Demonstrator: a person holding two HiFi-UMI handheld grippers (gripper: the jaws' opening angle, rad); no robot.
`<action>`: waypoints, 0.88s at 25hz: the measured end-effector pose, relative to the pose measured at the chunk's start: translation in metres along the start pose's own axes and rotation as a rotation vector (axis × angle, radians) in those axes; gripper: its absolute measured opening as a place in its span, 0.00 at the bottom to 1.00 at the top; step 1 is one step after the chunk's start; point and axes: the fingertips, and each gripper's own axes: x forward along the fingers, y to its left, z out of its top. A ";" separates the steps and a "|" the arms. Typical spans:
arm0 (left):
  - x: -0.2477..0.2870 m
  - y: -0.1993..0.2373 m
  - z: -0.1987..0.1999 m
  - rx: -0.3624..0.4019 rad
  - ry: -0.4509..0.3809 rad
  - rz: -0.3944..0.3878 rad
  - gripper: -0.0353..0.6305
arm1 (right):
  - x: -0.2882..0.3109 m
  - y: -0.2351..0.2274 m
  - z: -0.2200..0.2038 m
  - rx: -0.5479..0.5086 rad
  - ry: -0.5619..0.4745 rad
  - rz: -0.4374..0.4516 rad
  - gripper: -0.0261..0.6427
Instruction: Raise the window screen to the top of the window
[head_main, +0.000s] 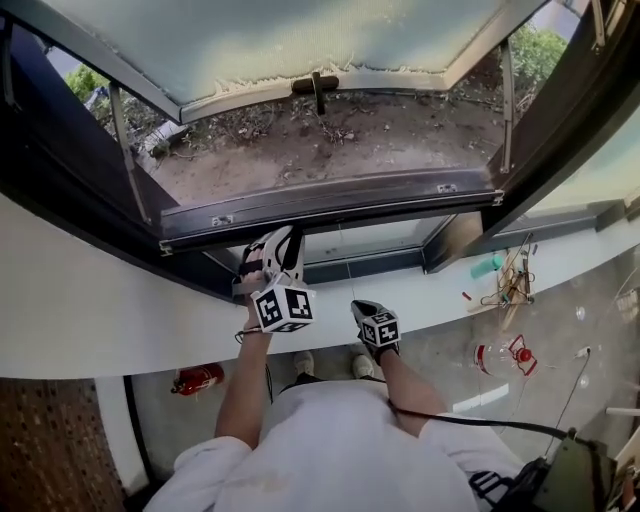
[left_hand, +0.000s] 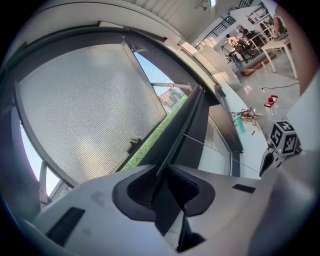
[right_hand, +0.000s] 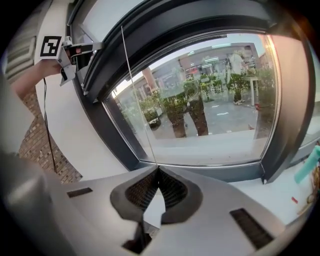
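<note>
We see the left gripper (left_hand: 162, 182) clamped on the dark screen rail (head_main: 330, 205); that rail spans the window opening low down, just above the fixed lower pane (right_hand: 200, 115); the right gripper (right_hand: 158, 170) sits below it, jaws pinched together on a thin cord (right_hand: 135, 90) running up to the rail.

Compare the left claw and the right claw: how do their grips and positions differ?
The left claw is shut on the dark metal bar across the window opening; the right claw is shut on a thin pale cord. In the head view the left claw reaches up to that bar, while the right claw sits lower, clear of the bar. Shared: both are closed on something, neither is empty.
</note>
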 end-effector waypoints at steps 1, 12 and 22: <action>0.000 -0.001 0.000 -0.010 -0.002 -0.004 0.13 | -0.001 0.000 -0.001 0.006 0.000 -0.001 0.04; -0.023 0.007 -0.003 -0.190 -0.048 0.052 0.13 | -0.001 0.009 0.019 -0.016 -0.051 0.027 0.04; -0.051 0.031 0.011 -0.667 -0.194 0.099 0.10 | 0.003 0.019 0.057 -0.044 -0.117 0.043 0.04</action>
